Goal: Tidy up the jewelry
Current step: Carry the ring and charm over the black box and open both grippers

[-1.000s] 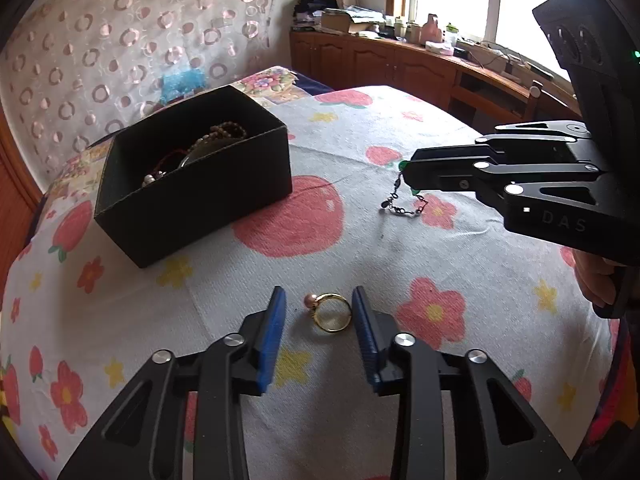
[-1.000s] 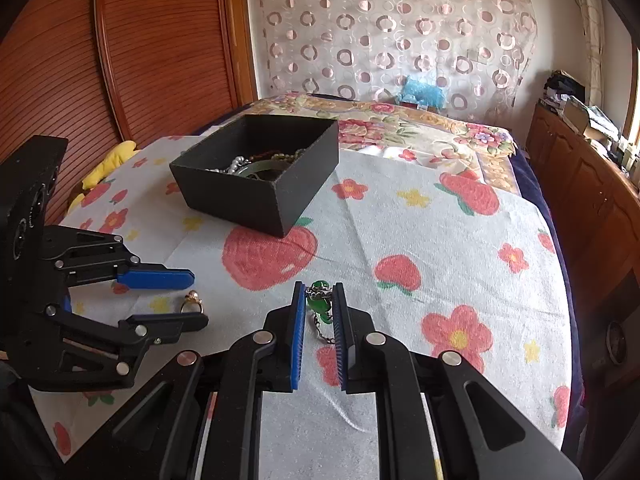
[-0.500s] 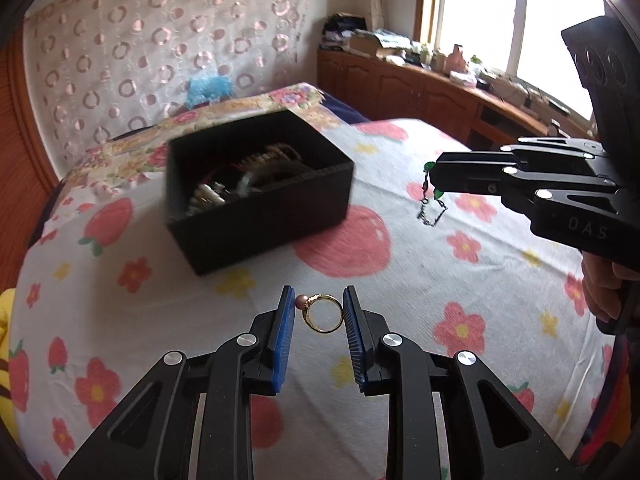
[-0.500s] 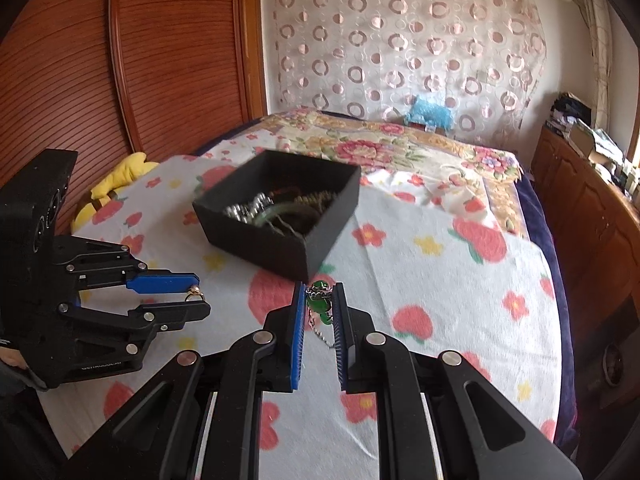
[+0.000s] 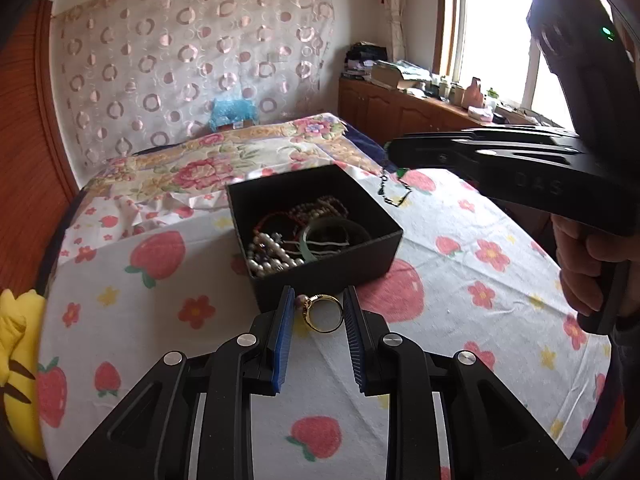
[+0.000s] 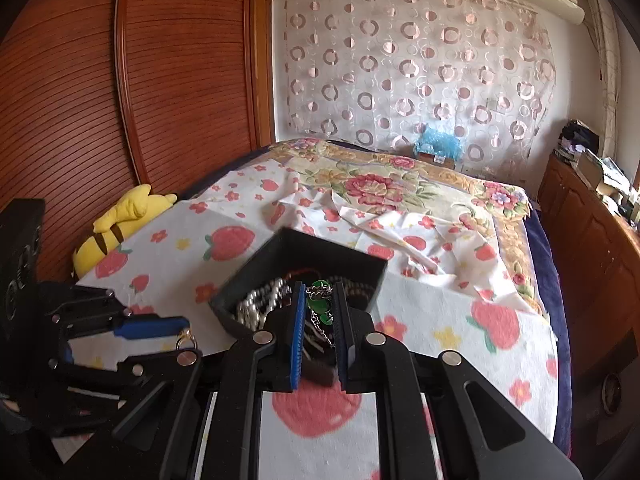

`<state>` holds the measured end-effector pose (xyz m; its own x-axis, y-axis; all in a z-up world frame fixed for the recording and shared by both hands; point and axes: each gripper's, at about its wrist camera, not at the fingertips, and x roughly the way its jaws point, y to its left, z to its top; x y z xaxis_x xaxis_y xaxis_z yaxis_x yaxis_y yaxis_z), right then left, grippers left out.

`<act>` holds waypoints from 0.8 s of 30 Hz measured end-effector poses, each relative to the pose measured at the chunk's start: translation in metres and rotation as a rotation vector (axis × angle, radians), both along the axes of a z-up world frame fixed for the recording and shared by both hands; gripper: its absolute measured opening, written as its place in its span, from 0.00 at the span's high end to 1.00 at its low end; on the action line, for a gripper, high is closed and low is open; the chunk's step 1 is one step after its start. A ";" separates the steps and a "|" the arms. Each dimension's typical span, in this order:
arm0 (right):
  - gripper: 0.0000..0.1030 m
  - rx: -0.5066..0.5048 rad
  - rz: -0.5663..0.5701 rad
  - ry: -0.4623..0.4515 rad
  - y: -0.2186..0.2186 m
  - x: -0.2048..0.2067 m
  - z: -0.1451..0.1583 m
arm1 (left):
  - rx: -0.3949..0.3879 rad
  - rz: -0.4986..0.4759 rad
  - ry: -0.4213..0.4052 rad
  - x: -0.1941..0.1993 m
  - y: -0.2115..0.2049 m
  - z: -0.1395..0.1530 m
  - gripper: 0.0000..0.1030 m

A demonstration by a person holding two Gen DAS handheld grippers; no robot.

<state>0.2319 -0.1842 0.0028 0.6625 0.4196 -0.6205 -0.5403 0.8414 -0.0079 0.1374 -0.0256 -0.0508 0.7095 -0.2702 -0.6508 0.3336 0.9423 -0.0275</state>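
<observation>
My left gripper (image 5: 318,312) is shut on a gold ring with a pink bead (image 5: 322,312), held in the air just in front of the black jewelry box (image 5: 320,272). The box holds pearls, bead strings and a green bangle. My right gripper (image 6: 318,306) is shut on a silver chain with a green pendant (image 6: 320,306), held over the box's (image 6: 360,264) near edge. In the left wrist view the right gripper (image 5: 394,152) hangs the chain (image 5: 394,194) by the box's far right corner. The left gripper (image 6: 188,334) and the ring (image 6: 187,342) show in the right wrist view.
The box sits on a white strawberry-print cloth (image 5: 460,280) over a floral bedspread (image 6: 380,188). A yellow plush toy (image 6: 120,224) lies at the left edge by the wooden wardrobe (image 6: 120,100). Wooden cabinets (image 5: 400,112) run along the right under the window.
Both grippers have lifted and moved toward the box with their pieces. The ring now sits just before the box's front wall, and the chain has come over the box.
</observation>
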 end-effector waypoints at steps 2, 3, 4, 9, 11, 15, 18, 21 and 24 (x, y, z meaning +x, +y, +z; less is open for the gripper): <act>0.86 0.001 -0.002 -0.002 0.007 0.006 0.002 | -0.005 0.009 -0.006 0.002 0.004 0.003 0.77; 0.86 0.001 -0.003 0.000 0.008 0.008 0.002 | -0.006 0.012 -0.008 0.003 0.005 0.004 0.77; 0.86 0.004 -0.005 0.004 0.010 0.013 0.001 | -0.007 0.015 -0.010 0.004 0.005 0.004 0.77; 0.86 0.010 -0.014 0.023 0.017 0.028 -0.001 | -0.009 0.031 -0.018 0.010 0.012 0.006 0.77; 0.86 0.008 -0.022 0.027 0.019 0.036 -0.001 | -0.009 0.035 -0.020 0.013 0.013 0.007 0.77; 0.85 0.016 -0.043 0.055 0.022 0.056 -0.004 | -0.004 0.047 -0.026 0.024 0.014 0.009 0.77; 0.85 0.027 -0.055 0.077 0.023 0.066 -0.010 | -0.005 0.056 -0.032 0.032 0.015 0.011 0.77; 0.84 0.037 -0.065 0.089 0.022 0.070 -0.015 | -0.008 0.066 -0.033 0.040 0.017 0.011 0.77; 0.82 0.037 -0.064 0.091 0.022 0.070 -0.018 | -0.010 0.072 -0.029 0.047 0.018 0.010 0.77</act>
